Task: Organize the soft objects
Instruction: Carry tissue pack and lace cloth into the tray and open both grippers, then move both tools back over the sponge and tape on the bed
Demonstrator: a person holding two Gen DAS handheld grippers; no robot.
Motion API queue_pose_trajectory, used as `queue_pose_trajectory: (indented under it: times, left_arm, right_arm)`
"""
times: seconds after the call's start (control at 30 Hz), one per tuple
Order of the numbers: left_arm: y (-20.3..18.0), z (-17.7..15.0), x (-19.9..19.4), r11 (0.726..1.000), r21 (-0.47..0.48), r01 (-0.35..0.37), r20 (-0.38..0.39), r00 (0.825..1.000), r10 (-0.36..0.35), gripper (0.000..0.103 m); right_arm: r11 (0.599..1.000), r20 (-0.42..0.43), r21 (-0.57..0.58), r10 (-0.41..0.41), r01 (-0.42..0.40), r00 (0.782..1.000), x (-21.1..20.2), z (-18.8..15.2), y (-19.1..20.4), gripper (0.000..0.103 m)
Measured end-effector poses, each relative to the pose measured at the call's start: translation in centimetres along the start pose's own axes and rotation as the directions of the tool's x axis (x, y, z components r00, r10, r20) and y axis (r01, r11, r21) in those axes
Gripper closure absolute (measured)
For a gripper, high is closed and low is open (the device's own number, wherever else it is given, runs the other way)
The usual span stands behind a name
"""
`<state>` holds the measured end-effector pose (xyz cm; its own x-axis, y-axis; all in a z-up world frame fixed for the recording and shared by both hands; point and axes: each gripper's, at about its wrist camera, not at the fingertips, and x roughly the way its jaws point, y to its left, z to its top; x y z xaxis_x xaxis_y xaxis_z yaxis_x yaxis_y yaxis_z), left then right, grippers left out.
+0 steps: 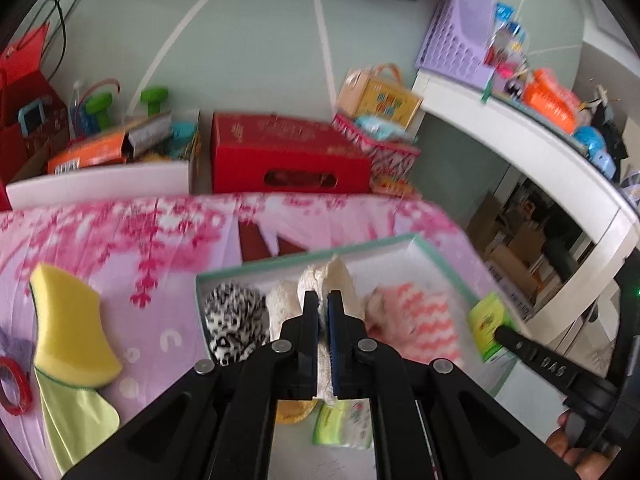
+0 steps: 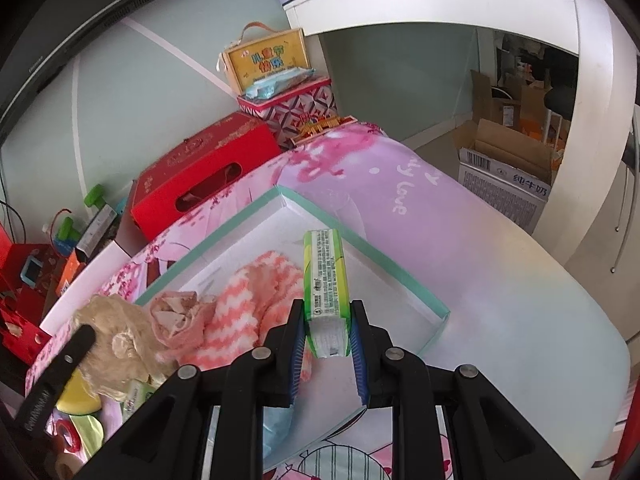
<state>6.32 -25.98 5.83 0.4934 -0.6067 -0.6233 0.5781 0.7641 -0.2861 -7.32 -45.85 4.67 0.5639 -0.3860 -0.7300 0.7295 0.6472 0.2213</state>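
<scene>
A white box with a teal rim (image 1: 304,258) (image 2: 256,210) lies on the pink bedspread. In the left wrist view my left gripper (image 1: 323,300) is shut on a cream loofah-like cloth (image 1: 344,280) and holds it over the box. A black-and-white leopard plush (image 1: 234,320) and a pink-and-white chevron towel (image 1: 416,320) (image 2: 248,300) lie in the box. In the right wrist view my right gripper (image 2: 326,312) is shut on a green tissue pack (image 2: 325,276), held over the box's near right part. The left gripper's finger (image 2: 76,346) shows at lower left with the cream cloth (image 2: 116,340).
A yellow sponge (image 1: 68,320) on a green cloth (image 1: 76,420) and a red tape roll (image 1: 12,388) lie left of the box. Another green tissue pack (image 1: 344,424) lies below it. A red carton (image 1: 288,156), a white desk (image 1: 560,152) and cardboard boxes (image 2: 504,172) surround the bed.
</scene>
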Motion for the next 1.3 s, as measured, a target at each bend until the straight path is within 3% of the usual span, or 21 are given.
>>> queue_pose_trajectory:
  times: [0.23, 0.3, 0.33, 0.37, 0.4, 0.43, 0.5, 0.67, 0.8, 0.93, 1.1, 1.3]
  left_arm:
    - [1.4, -1.2, 1.6, 0.998, -0.042, -0.044, -0.101, 0.994, 0.040, 0.096]
    - [1.7, -1.2, 1.5, 0.997, -0.057, -0.048, -0.114, 0.993, 0.042, 0.076]
    - [1.8, -1.1, 1.6, 0.997, -0.062, -0.054, -0.119, 0.992, 0.047, 0.050]
    - [1.9, -1.0, 1.6, 0.996, -0.066, -0.063, -0.124, 0.991, 0.055, 0.034]
    - [2.1, -1.0, 1.4, 0.995, -0.072, -0.073, -0.129, 0.990, 0.064, 0.033]
    - [2.2, -1.0, 1.3, 0.994, -0.078, -0.076, -0.131, 0.989, 0.065, 0.033]
    - [2.6, -0.8, 1.0, 0.992, -0.090, -0.084, -0.138, 0.988, 0.071, 0.031]
    - [3.1, -0.7, 0.1, 0.984, -0.083, -0.155, -0.137, 0.980, 0.143, 0.008]
    - [3.3, -0.6, -0.6, 0.976, -0.074, -0.206, -0.120, 0.973, 0.197, 0.006]
    - [3.9, -0.7, -1.2, 0.964, -0.090, -0.250, -0.118, 0.964, 0.239, 0.006]
    - [4.6, -0.7, -1.9, 0.948, -0.104, -0.300, -0.096, 0.952, 0.291, 0.006]
    - [5.8, -0.8, -2.5, 0.939, -0.145, -0.311, -0.102, 0.949, 0.298, 0.006]
  right_arm:
    - [1.000, -0.066, 0.015, -0.024, 0.025, 0.998, 1.2, -0.5, -0.8, 0.077]
    - [1.000, -0.072, 0.020, -0.021, 0.022, 0.997, 1.2, -0.5, -0.9, 0.072]
    - [0.999, -0.072, 0.023, -0.020, 0.022, 0.997, 1.1, -0.4, -1.0, 0.062]
    - [0.999, -0.072, 0.024, -0.020, 0.022, 0.997, 1.0, -0.4, -1.0, 0.055]
    - [1.000, -0.070, 0.024, -0.018, 0.020, 0.997, 0.9, -0.4, -1.0, 0.044]
    - [1.000, -0.068, 0.023, -0.015, 0.017, 0.998, 0.7, -0.3, -0.9, 0.040]
    - [1.000, -0.063, 0.016, -0.008, 0.010, 0.998, 0.4, -0.2, -0.8, 0.039]
    - [0.999, -0.050, -0.030, -0.015, 0.014, 0.999, -0.1, -0.1, -0.1, 0.027]
    - [0.997, -0.039, -0.065, -0.045, 0.043, 0.998, -0.1, 0.0, 0.2, 0.000]
    - [0.991, -0.037, -0.097, -0.100, 0.096, 0.994, 0.0, 0.0, 0.4, 0.000]
    - [0.992, -0.061, -0.090, -0.089, 0.083, 0.994, 0.3, -0.1, 0.3, 0.000]
    - [0.993, -0.078, -0.090, -0.082, 0.075, 0.994, 0.3, -0.4, 0.8, 0.000]
